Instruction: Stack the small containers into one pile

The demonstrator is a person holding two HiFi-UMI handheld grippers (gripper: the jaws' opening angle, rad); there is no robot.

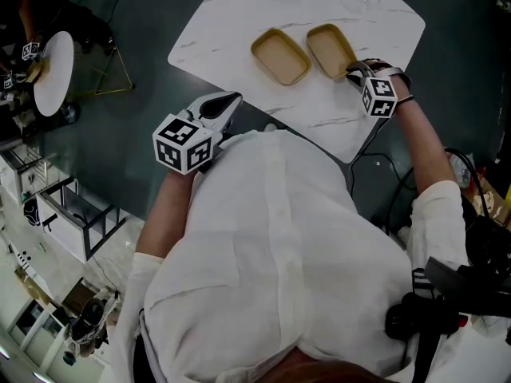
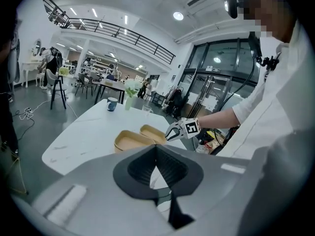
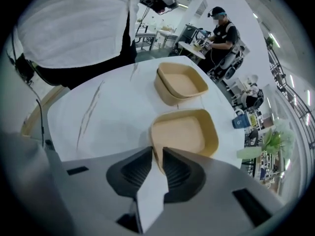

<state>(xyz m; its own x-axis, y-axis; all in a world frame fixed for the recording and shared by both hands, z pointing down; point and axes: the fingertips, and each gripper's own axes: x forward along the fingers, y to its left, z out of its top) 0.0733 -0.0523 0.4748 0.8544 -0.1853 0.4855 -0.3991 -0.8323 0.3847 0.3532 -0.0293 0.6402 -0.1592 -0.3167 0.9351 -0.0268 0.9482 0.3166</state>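
Two tan, shallow containers sit side by side on the white marble table (image 1: 239, 14). My right gripper (image 1: 357, 72) is shut on the near rim of the right container (image 1: 331, 50). In the right gripper view that rim runs between the jaws of the right gripper (image 3: 156, 151), with the held container (image 3: 182, 132) ahead and the other container (image 3: 181, 82) beyond it. The left container (image 1: 280, 56) stands free. My left gripper (image 1: 223, 106) hovers at the table's near edge, shut and empty. In its own view the left gripper (image 2: 156, 149) faces both containers (image 2: 132, 140).
A blue mug (image 2: 111, 103), a glass (image 2: 147, 110) and a vase with a plant (image 2: 129, 100) stand at the table's far end. A round white side table (image 1: 54, 72) is off to the left. Cables and gear lie on the floor at right.
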